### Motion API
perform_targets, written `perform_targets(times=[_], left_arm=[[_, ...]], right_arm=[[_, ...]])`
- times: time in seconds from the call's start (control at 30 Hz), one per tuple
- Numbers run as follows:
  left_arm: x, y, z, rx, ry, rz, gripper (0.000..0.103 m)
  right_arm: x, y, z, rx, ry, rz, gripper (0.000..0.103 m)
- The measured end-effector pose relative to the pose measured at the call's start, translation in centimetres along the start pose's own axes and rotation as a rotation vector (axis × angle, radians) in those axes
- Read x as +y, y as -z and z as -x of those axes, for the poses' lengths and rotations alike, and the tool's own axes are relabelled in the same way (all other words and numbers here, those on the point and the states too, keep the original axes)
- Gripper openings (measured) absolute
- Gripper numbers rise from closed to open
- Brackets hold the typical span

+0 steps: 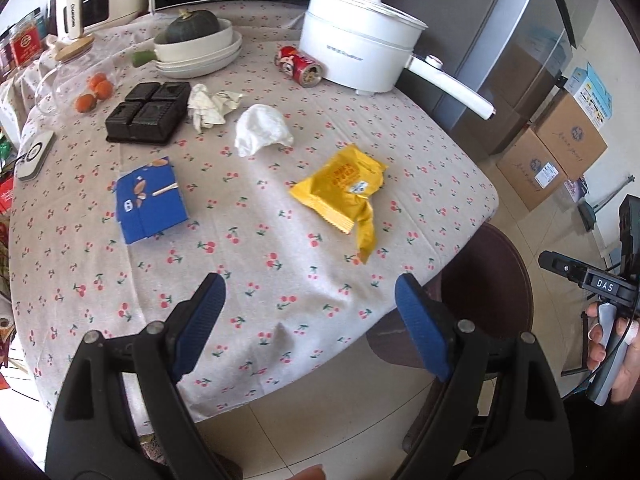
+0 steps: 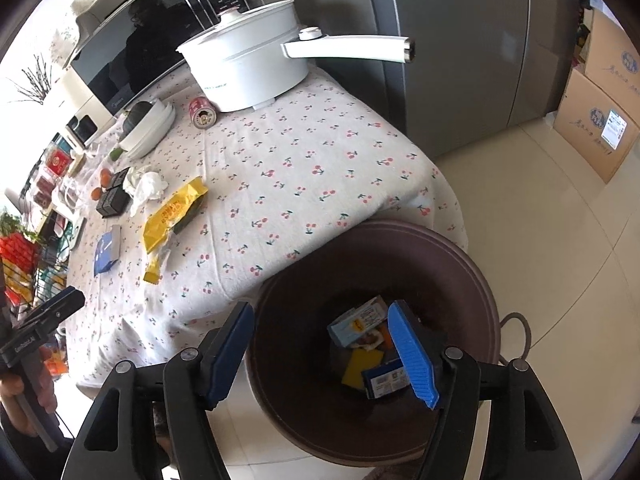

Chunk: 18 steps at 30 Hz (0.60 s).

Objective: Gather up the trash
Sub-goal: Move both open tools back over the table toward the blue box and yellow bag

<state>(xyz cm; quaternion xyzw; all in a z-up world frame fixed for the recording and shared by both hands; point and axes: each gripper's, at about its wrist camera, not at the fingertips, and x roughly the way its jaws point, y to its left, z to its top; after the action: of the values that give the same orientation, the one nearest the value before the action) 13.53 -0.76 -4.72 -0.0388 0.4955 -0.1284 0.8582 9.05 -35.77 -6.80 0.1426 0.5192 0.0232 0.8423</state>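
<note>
Cherry-print cloth covers table [image 1: 280,280]; pale tile floor, grey fridge [image 2: 460,40] far right, cardboard boxes [image 1: 556,152] beside it. Brown bin [image 2: 460,264] on floor at table's near right corner, boxes and wrappers inside. On cloth: yellow wrapper [image 1: 344,188] torn open, near right; blue carton [image 1: 150,204] flattened, left; white tissue [image 1: 262,130] crumpled, centre; red can [image 1: 300,65] on its side by white pot [image 1: 356,52]. Microwave at far edge, brand too small to read. Left gripper [image 1: 310,326] jaws apart, empty, over near cloth. Right gripper [image 2: 324,354] jaws apart, empty, above bin; "DAS" printed on it.
</note>
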Motion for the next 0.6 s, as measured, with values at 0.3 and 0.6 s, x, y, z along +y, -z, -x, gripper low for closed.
perform_targets(times=[0.3,0.6], left_arm=[[6.7,-0.2,1.3,0.008,-0.059,0.142,0.087],[13.5,-1.7,0.2,0.051,-0.102,0.326,0.087]], right_arm=[[5.5,-1.5,-1.9,0.015,-0.03,0.07,0.076],[9.4,-2.9,-4.7,0.057,-0.035,0.104,0.077]])
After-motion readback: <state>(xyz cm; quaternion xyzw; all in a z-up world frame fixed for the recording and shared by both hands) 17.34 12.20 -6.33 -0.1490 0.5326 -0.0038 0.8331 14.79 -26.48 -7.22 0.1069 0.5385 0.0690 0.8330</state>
